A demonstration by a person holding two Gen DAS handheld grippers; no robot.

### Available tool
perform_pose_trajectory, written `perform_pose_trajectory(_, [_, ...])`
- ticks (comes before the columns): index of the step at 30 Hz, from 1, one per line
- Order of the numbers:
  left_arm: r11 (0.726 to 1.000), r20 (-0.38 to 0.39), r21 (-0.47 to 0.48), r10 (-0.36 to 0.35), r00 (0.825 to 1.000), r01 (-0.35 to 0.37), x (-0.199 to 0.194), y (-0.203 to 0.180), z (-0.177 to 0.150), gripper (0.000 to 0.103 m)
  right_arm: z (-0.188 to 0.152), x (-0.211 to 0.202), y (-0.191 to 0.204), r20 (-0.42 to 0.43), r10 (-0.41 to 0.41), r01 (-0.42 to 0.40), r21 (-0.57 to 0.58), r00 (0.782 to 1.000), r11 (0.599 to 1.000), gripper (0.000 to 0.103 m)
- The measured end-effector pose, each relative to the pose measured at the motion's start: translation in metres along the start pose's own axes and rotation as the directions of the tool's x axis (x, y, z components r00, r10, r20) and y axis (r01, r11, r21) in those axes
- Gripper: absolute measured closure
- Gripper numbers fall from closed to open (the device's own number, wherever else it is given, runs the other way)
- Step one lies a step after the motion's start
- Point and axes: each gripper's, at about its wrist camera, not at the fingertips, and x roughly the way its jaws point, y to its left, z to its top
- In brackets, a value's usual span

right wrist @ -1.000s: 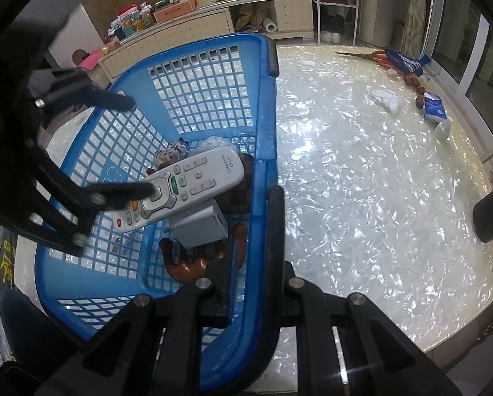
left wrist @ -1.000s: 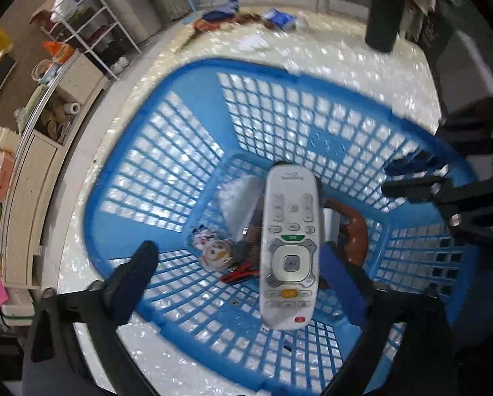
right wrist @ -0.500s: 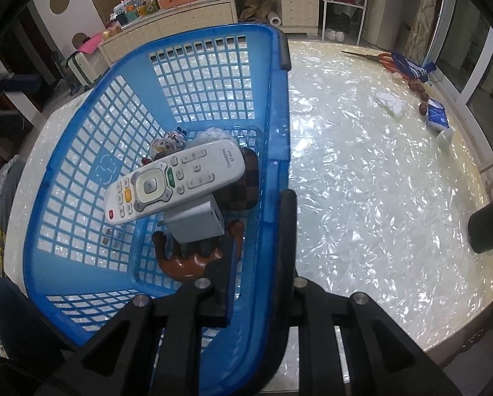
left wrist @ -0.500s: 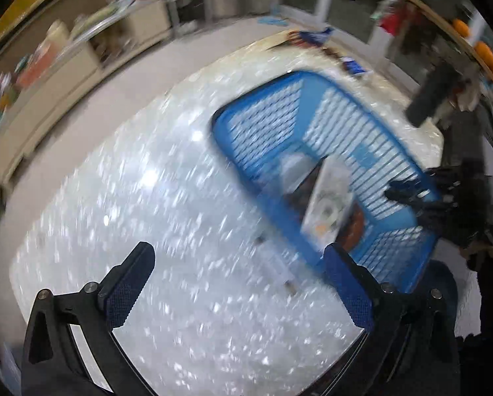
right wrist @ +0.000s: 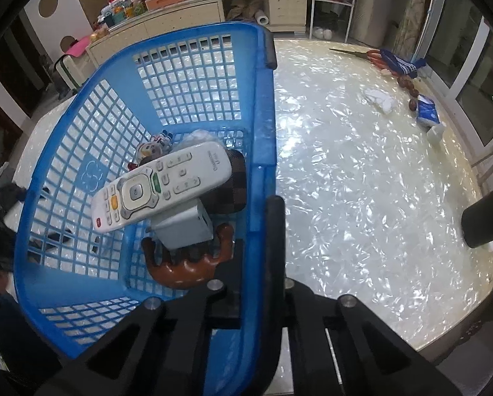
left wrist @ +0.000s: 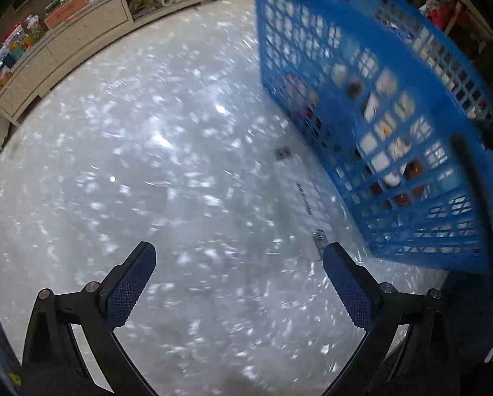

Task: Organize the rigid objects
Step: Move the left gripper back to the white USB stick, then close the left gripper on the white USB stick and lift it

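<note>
Right gripper (right wrist: 263,227): pressed together on the near rim of the blue lattice basket (right wrist: 65,151), one finger inside the wall, one outside.
Just inside the rim, by the inner finger: a brown wooden piece with rounded prongs (right wrist: 188,264) on the basket floor.
Beyond it: a grey-white box (right wrist: 183,227), with a white remote control (right wrist: 160,186) lying slantwise over it, buttons up.
Right of the remote: a dark checked object (right wrist: 236,181), close to the wall the gripper holds.
Farther in: a small cartoon figure (right wrist: 154,147) near the far wall.
Outside the basket, right of the gripper: pearly tabletop (right wrist: 362,181), with scissors (right wrist: 362,54), crumpled tissue (right wrist: 380,99) and a blue packet (right wrist: 426,112) along its far edge.
Left gripper (left wrist: 238,259): spread wide, nothing between its blue pads (left wrist: 127,288), pointing down over bare table.
Ahead and right of it: the basket's outer wall, blurred; a small clear capped item (left wrist: 319,236) lies just off the right pad.
</note>
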Motion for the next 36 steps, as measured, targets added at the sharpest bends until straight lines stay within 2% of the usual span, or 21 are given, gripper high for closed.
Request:
perform_pose_trajectory(5, [0.998,-0.007,-0.034,-0.053,0.999,0.053,0.017,-0.004,0.002,0.001,0.001,0.001,-0.003,0.002,0.0,0.0,0.007,1.0,1.0,0.099])
perform_pose_trajectory(11, [0.995,-0.014,-0.019,-0.1,0.995,0.099,0.026,-0.008,0.009,0.001,0.004,0.001,-0.011,0.003,0.001,-0.001,0.022,1.0,1.0,0.099])
perform_pose_trajectory(15, [0.999,0.011,-0.013,-0.049,0.999,0.05,0.03,-0.012,0.019,0.001,0.004,0.001,-0.011,0.003,-0.005,0.005,0.016,1.0,1.0,0.099])
perform_pose_trajectory(20, [0.998,-0.003,-0.044,-0.049,0.999,0.049,0.034,-0.004,0.027,0.001,0.003,0.004,-0.01,0.0,0.002,-0.002,0.015,1.0,1.0,0.099])
perform_pose_trajectory(22, [0.999,-0.008,-0.037,-0.001,1.0,0.0,0.04,-0.001,0.032,0.001,0.003,0.004,-0.009,0.001,0.002,-0.002,0.015,1.0,1.0,0.099])
perform_pose_trajectory(27, [1.0,0.01,-0.006,-0.006,1.0,0.006,0.042,0.004,0.041,0.003,0.003,0.006,-0.011,0.001,0.01,-0.01,0.02,1.0,1.0,0.099])
perform_pose_trajectory(30, [0.999,0.04,0.026,-0.02,0.999,0.019,0.038,0.006,0.053,0.015,0.003,0.005,-0.011,0.002,0.014,-0.014,0.021,1.0,1.0,0.099])
perform_pose_trajectory(32, [1.0,0.041,0.011,-0.017,0.999,0.016,0.034,0.011,0.057,0.031,0.003,0.005,-0.011,0.003,0.014,-0.014,0.026,1.0,1.0,0.099])
perform_pose_trajectory(33, [1.0,0.042,0.003,-0.013,0.999,0.013,0.032,0.011,0.057,0.035,0.003,0.005,-0.012,0.003,0.014,-0.014,0.027,1.0,1.0,0.099])
perform_pose_trajectory(35, [1.0,0.049,-0.005,-0.016,0.999,0.016,0.027,0.014,0.058,0.05,0.003,0.006,-0.012,0.004,0.016,-0.016,0.029,1.0,0.999,0.099])
perform_pose_trajectory(36, [1.0,0.054,-0.004,-0.014,0.998,0.014,0.026,0.014,0.058,0.053,0.003,0.006,-0.012,0.005,0.017,-0.017,0.03,1.0,0.999,0.099])
